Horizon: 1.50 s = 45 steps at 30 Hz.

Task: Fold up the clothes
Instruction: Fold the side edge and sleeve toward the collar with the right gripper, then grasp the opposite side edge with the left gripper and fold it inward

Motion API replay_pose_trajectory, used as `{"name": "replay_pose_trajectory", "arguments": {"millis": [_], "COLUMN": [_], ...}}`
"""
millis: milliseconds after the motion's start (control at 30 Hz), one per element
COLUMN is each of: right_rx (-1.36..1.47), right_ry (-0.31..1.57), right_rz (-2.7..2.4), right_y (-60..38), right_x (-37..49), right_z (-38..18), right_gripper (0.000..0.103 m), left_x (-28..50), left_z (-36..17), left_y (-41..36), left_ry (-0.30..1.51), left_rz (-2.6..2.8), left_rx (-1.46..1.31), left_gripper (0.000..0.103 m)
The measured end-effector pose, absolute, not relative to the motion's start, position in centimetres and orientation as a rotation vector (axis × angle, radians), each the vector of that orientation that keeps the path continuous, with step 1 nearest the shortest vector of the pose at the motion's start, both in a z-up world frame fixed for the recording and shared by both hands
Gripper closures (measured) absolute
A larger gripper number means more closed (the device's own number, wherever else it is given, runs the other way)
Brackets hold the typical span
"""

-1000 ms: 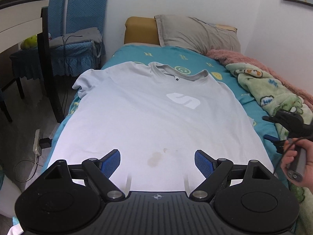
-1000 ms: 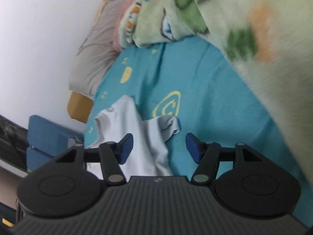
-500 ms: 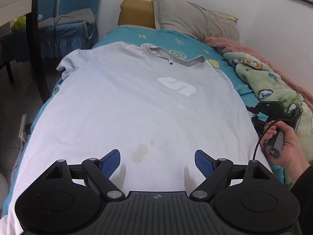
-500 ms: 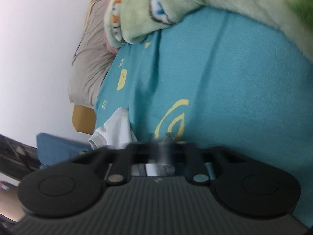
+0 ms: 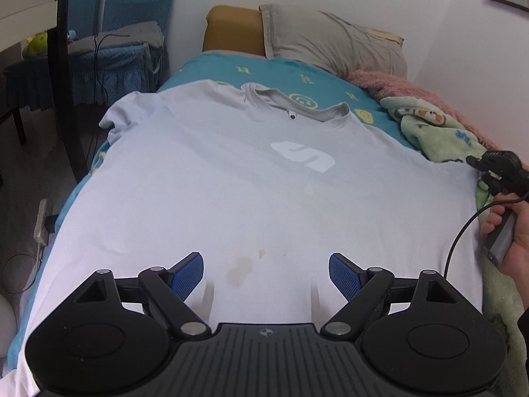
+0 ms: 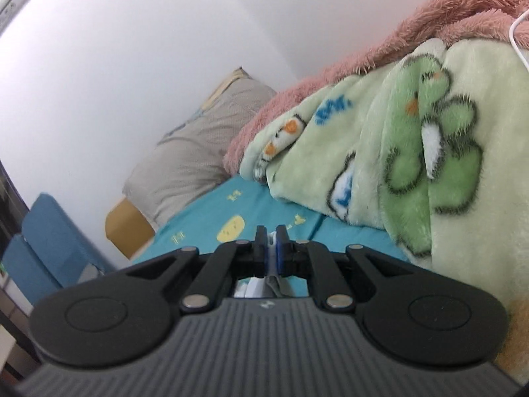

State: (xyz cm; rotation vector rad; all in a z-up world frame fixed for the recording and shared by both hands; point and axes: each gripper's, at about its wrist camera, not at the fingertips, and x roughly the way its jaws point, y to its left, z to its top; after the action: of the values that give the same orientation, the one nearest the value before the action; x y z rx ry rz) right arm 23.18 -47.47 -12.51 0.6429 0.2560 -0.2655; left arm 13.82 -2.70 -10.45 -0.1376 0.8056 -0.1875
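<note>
The white T-shirt (image 5: 251, 198) lies face up and spread flat on the bed (image 5: 231, 69), collar toward the pillow (image 5: 334, 43), its printed logo showing and a faint brownish stain (image 5: 239, 266) near the hem. I judge it is laid out this way so the sides can be folded inward in clean lines; nothing looks folded yet, apart from the sleeve I have just picked up on the right side.

My left gripper (image 5: 266, 276) hovers low over the hem end of the shirt, pointed down at the cloth, its blue fingers (image 5: 188, 273) spread wide on either side of the stain. They hold nothing, and I cannot tell whether the tips brush the fabric.

My right gripper (image 6: 271, 248) is clamped tight: the two fingers (image 6: 261, 248) meet on a thin strip of white cloth that shows between the blue pads and hangs below them. I take this for the T-shirt's right sleeve or side edge, since in the left wrist view this gripper sits at the shirt's right margin, my right hand (image 5: 510, 241) wrapped round its handle. It is raised above the teal sheet, with the green cartoon blanket (image 6: 413, 152) and the pink fleece (image 6: 380, 49) piled just beside it. Holding the edge pinched and lifted makes sense as the start of carrying that side over toward the middle, while the left stands ready near the hem.
</note>
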Motion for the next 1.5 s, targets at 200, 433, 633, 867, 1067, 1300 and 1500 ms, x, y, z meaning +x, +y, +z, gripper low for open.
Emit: {"name": "replay_pose_trajectory", "arguments": {"millis": [200, 433, 633, 867, 1067, 1300, 1500], "right_rx": [0.257, -0.066, 0.060, 0.180, 0.350, 0.469, 0.527], "right_ry": [0.329, 0.465, 0.490, 0.431, 0.395, 0.377, 0.313], "right_rz": [-0.030, 0.252, 0.173, 0.051, -0.028, -0.118, -0.192], "right_y": [-36.1, -23.1, -24.3, -27.2, -29.3, -31.5, -35.0], "right_x": [25.0, 24.6, 22.7, 15.5, 6.9, 1.2, 1.6], "right_z": [-11.5, -14.4, -12.7, -6.2, -1.4, -0.8, -1.9], "right_gripper": [0.095, 0.093, 0.076, 0.022, 0.022, 0.022, 0.022], "left_x": [13.5, 14.2, 14.5, 12.7, 10.2, 9.6, 13.3], "left_z": [-9.5, -8.7, -8.6, -8.1, -8.1, -9.9, -12.2], "left_y": [-1.7, -0.1, 0.7, -0.3, -1.9, -4.9, -10.6], "left_ry": [0.764, 0.709, 0.674, 0.632, 0.613, 0.619, 0.612], "left_rz": [-0.172, -0.114, -0.073, -0.133, -0.218, -0.322, -0.382], "left_rx": [-0.157, -0.154, -0.119, -0.034, 0.064, 0.193, 0.328], "left_gripper": [0.018, 0.018, 0.018, 0.018, 0.018, 0.018, 0.021]}}
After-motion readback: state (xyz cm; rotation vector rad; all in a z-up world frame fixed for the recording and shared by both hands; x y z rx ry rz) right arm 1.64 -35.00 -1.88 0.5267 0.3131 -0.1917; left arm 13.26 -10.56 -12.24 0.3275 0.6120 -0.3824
